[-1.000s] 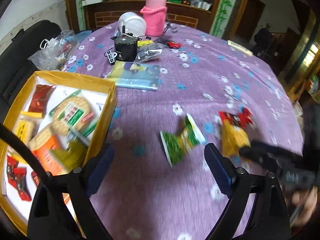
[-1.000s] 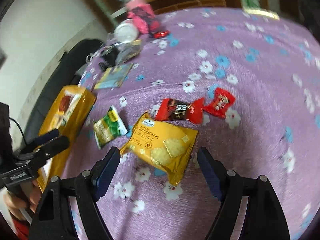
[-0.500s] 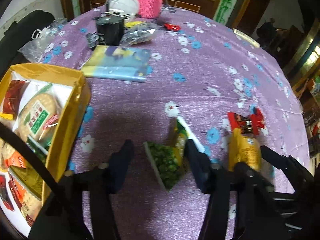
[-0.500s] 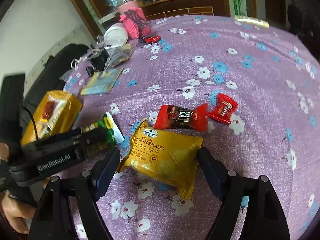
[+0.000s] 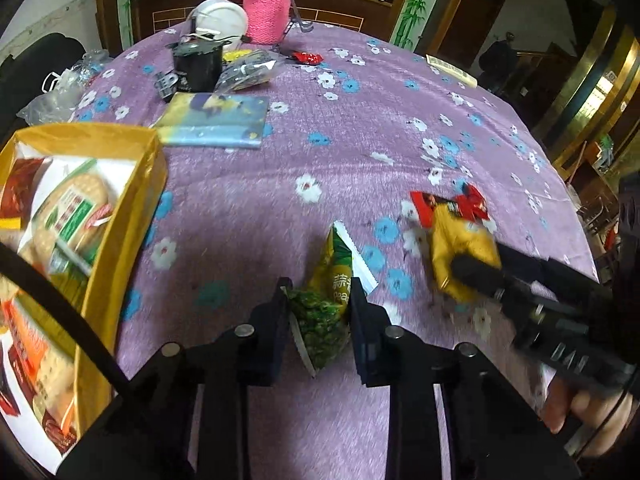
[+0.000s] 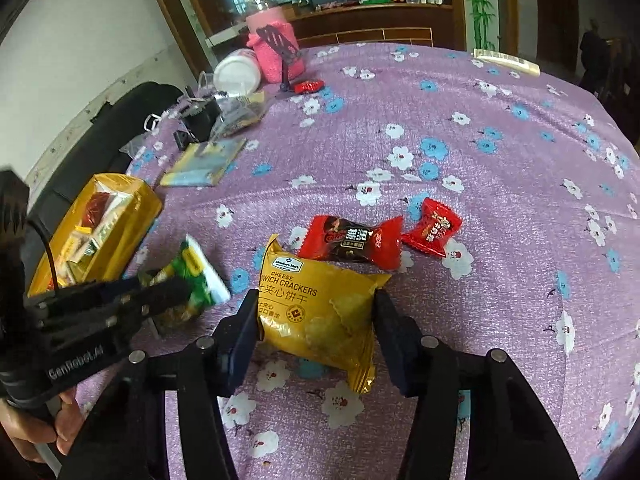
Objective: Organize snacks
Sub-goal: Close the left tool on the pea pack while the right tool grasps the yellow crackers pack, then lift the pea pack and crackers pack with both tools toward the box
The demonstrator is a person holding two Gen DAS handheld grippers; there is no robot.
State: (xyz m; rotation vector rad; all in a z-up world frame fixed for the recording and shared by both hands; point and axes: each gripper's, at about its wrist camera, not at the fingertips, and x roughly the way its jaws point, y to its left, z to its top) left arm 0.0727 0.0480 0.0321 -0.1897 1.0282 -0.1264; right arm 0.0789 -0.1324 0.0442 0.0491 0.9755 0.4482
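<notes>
A small green and yellow foil snack packet [image 5: 326, 300], printed with green peas and sealed with a white serrated edge, is clamped between the black pads of the left gripper [image 5: 319, 306] low in the centre of the left wrist frame; its sides are pinched inward and its upper end stands tilted off the purple flowered tablecloth [image 5: 360, 128]. The left jaws have just been closing onto it. A yellow foil packet of cheese sandwich crackers [image 6: 320, 312], crinkled and puffed, is seen in the lower middle of the right wrist frame between the pads of the right gripper [image 6: 314, 320], whose jaws have just been closing; both pads are touching its edges, so it is gripped.

Just above the crackers, two red twisted-wrapper candies [image 6: 356, 240] are lying side by side, and a third red candy [image 6: 307, 86] is seen far up near a pink knitted jar cover [image 6: 274, 54].

At the left edge, a yellow open cardboard box [image 5: 132, 216] is filled with several biscuit and snack packs, their number not countable. One hand [image 6: 48, 428] is visible at the lower left.
</notes>
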